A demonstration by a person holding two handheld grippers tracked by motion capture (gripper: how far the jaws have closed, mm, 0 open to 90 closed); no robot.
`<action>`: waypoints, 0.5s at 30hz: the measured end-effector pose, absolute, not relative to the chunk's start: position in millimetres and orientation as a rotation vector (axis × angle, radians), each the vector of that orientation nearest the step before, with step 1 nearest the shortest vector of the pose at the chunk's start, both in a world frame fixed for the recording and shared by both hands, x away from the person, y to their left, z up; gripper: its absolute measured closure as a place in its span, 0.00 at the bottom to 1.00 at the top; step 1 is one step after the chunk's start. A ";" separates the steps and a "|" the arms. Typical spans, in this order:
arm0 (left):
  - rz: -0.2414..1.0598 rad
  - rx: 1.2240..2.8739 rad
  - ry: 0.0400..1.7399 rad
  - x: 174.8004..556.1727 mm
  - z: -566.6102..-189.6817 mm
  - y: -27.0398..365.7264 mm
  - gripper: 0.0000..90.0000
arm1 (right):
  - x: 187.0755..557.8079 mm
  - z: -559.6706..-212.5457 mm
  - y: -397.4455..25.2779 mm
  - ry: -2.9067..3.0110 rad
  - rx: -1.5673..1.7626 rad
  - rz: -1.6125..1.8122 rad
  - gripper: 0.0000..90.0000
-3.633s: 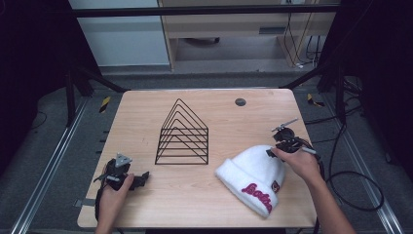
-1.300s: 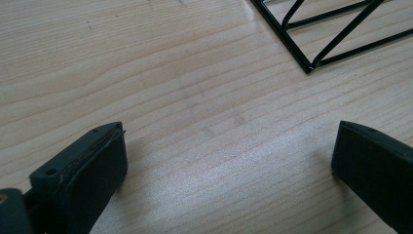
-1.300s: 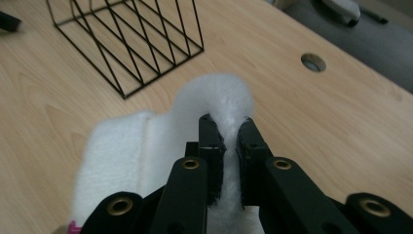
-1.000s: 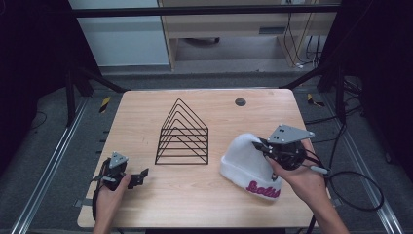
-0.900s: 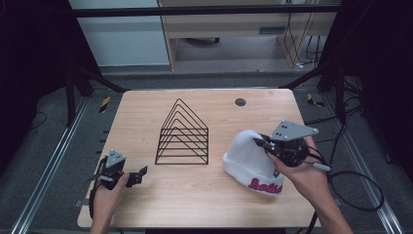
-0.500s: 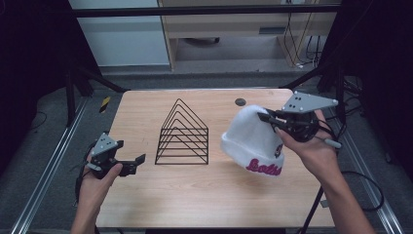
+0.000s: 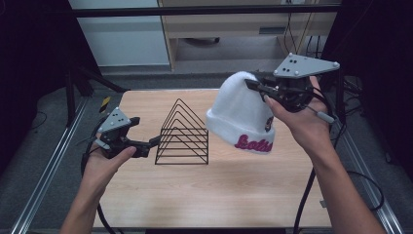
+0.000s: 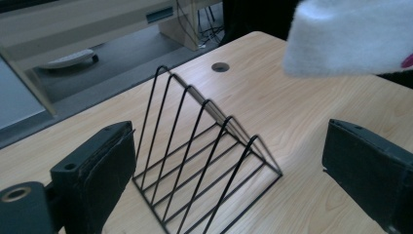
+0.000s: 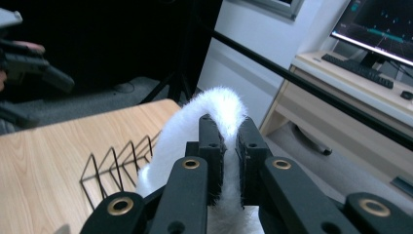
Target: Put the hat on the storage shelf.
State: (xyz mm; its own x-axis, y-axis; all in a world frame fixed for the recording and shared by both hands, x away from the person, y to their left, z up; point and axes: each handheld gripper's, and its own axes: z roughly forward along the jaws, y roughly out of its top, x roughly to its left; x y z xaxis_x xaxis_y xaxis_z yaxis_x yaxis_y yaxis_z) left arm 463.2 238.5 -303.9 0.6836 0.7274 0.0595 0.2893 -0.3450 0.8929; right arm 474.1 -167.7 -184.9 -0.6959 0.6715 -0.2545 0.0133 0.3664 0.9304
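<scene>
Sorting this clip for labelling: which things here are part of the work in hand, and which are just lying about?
In the job:
- white beanie, pinched at its crown by the right gripper, off the table
- black wire rack, with the open left gripper beside it

Lying about:
- dark round disc set in the table
- monitor and keyboard on the desk behind

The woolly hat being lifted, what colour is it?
The hat is white, with dark pink lettering on its cuff; the high view shows it best.
</scene>
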 end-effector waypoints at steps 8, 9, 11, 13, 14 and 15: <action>0.528 1.942 0.749 474.2 -292.4 216.7 0.09 | 481.0 -170.9 -148.4 1.997 0.571 1.391 0.94; 0.528 1.942 0.749 474.2 -292.4 216.7 0.09 | 481.0 -170.9 -148.4 1.997 0.571 1.391 0.94; 0.524 1.946 0.740 477.6 -291.0 213.3 0.13 | 485.3 -168.0 -140.8 1.998 0.565 1.427 0.94; 0.511 1.949 0.729 480.3 -289.5 209.4 0.13 | 487.1 -167.2 -138.2 1.997 0.561 1.437 0.94; 0.513 1.953 0.724 481.5 -288.8 207.3 0.14 | 488.6 -166.4 -135.8 1.995 0.557 1.444 0.94; 0.514 1.961 0.720 482.9 -288.2 205.6 0.16 | 490.3 -165.5 -133.1 1.995 0.553 1.454 0.94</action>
